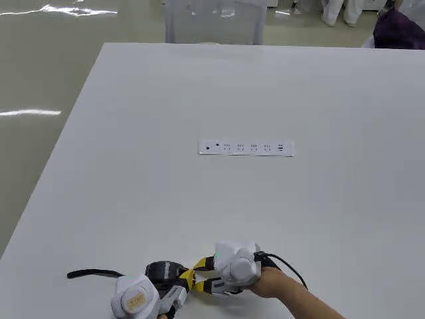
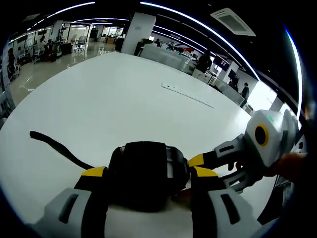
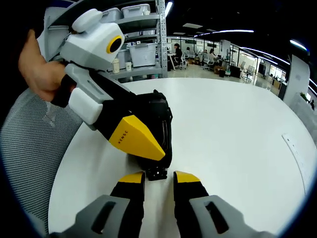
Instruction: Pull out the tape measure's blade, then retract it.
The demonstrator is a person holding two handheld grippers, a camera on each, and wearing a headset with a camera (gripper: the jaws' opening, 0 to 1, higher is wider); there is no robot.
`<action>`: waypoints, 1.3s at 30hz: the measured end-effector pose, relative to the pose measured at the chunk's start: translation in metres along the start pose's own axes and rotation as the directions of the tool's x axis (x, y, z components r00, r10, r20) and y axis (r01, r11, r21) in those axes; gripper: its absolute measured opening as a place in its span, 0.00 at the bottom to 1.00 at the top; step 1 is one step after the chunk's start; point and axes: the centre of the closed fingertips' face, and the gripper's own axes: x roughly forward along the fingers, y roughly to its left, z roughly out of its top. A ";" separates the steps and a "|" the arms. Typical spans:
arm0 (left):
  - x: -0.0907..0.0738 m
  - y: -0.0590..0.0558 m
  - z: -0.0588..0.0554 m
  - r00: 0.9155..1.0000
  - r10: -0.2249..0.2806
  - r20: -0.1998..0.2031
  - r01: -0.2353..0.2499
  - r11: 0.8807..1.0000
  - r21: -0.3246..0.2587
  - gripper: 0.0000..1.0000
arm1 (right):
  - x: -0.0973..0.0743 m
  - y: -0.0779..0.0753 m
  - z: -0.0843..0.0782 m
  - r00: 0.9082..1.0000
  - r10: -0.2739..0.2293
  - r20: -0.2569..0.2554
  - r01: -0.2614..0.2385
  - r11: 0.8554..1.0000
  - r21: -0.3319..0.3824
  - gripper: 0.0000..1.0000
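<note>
Clamping the tape measure (image 3: pixel 159 130) on the white table (image 1: pixel 265 100), left gripper (image 2: pixel 148 173) faces right gripper (image 3: pixel 159 178), its pinch unclear

The head view looks steeply down from above the near edge of the table (image 1: pixel 265 93). Both gripper views sit low, very close to the tape measure (image 2: pixel 143 173), from opposite sides. The left one faces the power strip (image 2: pixel 187 94), the right one the shelving (image 3: pixel 136 49).
</note>
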 end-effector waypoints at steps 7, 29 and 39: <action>-0.004 -0.003 0.006 1.000 -0.022 0.002 0.021 0.998 0.058 0.68 | -0.009 -0.001 0.000 0.999 -0.034 0.010 0.033 0.999 0.022 0.25; -0.038 -0.018 0.018 0.975 -0.213 -0.057 0.218 0.894 0.390 0.77 | -0.069 0.008 0.001 0.976 -0.209 0.055 0.197 0.965 0.174 0.44; -0.052 -0.006 0.014 0.963 -0.248 -0.103 0.266 0.830 0.490 0.78 | -0.102 0.022 -0.008 0.951 -0.303 0.056 0.282 0.929 0.238 0.53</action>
